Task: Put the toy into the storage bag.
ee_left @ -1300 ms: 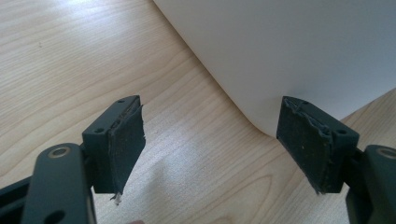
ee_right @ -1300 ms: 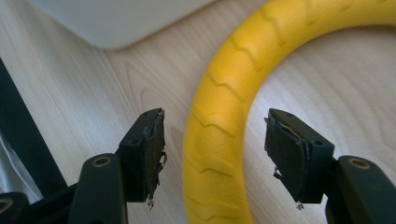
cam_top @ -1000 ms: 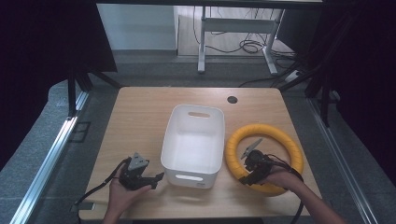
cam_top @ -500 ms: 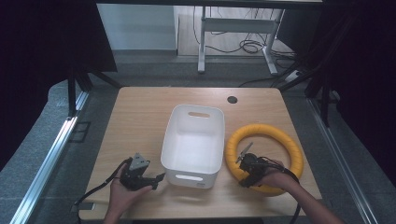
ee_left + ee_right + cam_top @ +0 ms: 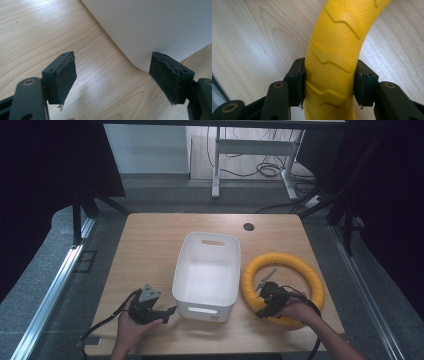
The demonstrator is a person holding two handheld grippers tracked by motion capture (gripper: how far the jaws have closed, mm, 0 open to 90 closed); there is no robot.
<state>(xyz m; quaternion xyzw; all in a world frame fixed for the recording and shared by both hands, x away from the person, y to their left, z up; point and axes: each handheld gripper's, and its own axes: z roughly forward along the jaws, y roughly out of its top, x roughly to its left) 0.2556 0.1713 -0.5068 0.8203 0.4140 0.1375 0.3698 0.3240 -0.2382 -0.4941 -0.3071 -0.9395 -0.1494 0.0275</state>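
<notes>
In the high view, the big yellow rubber ring with a ribbed surface lies flat on the light wooden table, in the lower right of the frame, just beside the right wall of the white rectangular plastic tub that stands in the middle. The right gripper sits on the lower left arc of this ring. In the right gripper view its two jaws press the tube from both sides, so it is clenched on the ring, across the tube and not along it.

The left gripper is in the lower left of the high view, with its jaws spread wide and nothing between them; they point at the near left corner of the tub.

The ring lies to the right of the tub and the right hand is the nearer one. I judge that any lift into the tub goes leftward. The ring looks wider than the tub's opening, so it may not lie flat inside.
</notes>
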